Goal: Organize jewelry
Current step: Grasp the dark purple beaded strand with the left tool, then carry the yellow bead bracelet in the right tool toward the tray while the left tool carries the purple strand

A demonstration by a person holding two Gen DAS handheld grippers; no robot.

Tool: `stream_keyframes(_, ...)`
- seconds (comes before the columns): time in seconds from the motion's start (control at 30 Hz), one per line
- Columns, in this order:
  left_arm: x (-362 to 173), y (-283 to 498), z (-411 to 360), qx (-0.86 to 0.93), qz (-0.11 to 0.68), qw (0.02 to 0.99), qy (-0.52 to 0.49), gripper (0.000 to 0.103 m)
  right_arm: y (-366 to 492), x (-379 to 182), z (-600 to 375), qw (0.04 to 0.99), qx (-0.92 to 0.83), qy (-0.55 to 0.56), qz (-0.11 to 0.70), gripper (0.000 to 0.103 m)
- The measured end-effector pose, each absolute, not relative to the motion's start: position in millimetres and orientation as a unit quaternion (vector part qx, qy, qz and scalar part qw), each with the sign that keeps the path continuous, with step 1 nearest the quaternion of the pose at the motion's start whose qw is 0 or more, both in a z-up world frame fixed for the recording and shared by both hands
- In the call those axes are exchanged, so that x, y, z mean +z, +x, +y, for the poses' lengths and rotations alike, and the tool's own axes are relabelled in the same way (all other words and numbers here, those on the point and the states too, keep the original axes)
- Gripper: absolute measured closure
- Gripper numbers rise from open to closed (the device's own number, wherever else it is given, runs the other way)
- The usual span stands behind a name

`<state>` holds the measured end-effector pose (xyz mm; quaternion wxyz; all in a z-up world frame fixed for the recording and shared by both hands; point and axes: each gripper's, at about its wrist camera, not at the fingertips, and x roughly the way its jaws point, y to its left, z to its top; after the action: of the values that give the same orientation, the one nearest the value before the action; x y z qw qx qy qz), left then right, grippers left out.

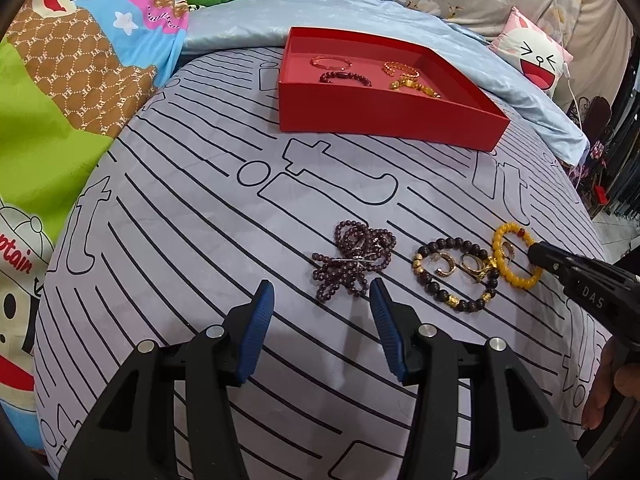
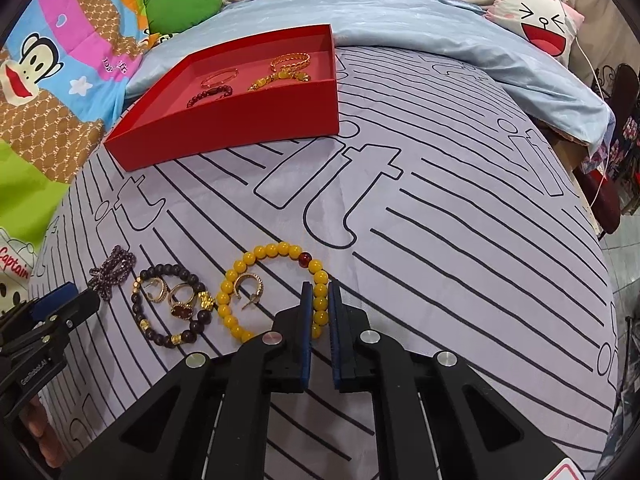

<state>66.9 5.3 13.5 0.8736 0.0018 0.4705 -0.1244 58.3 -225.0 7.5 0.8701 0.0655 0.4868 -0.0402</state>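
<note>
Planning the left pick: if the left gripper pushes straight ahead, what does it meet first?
Probably the purple bead bundle, lying just beyond the open left gripper, slightly toward its right finger. The red box sits much farther along. Height above the sheet is unclear.

yellow bead bracelet (image 2: 276, 288): flat on bedsheet; one side between right gripper (image 2: 320, 286) fingers

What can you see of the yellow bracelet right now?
The yellow bracelet is a ring of glossy, opaque yellow beads with one dark red bead at its far side. It lies flat on the striped sheet, right of the dark bracelet. A gold hoop earring lies inside it. The right tongs have closed on its right side.
</note>
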Motion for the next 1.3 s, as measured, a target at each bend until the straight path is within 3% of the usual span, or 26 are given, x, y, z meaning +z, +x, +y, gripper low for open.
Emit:
stream_keyframes(0.3, 8.0, 72.1, 6.9, -0.124, 0.473, 0.872, -0.002, 0.058, 53.4, 6.7, -223.7, 0.869, -0.038, 0.068, 0.488, 0.096)
stream_keyframes(0.47, 7.2, 72.3, 5.2, -0.154, 0.473, 0.867, -0.009, 0.088, 54.3, 6.6, -222.3, 0.869, -0.036, 0.071, 0.489, 0.096)
stream_keyframes(0.57, 6.7, 72.6, 3.7, -0.174, 0.479, 0.860, -0.017, 0.099, 54.4, 7.0, -222.2, 0.869, -0.035, 0.072, 0.489, 0.096)
stream_keyframes(1.3, 84.8, 89.0, -4.0, -0.203, 0.421, 0.883, -0.037, 0.100, 62.2, 80.9, -222.9, 0.902, 0.004, 0.104, 0.419, 0.096)
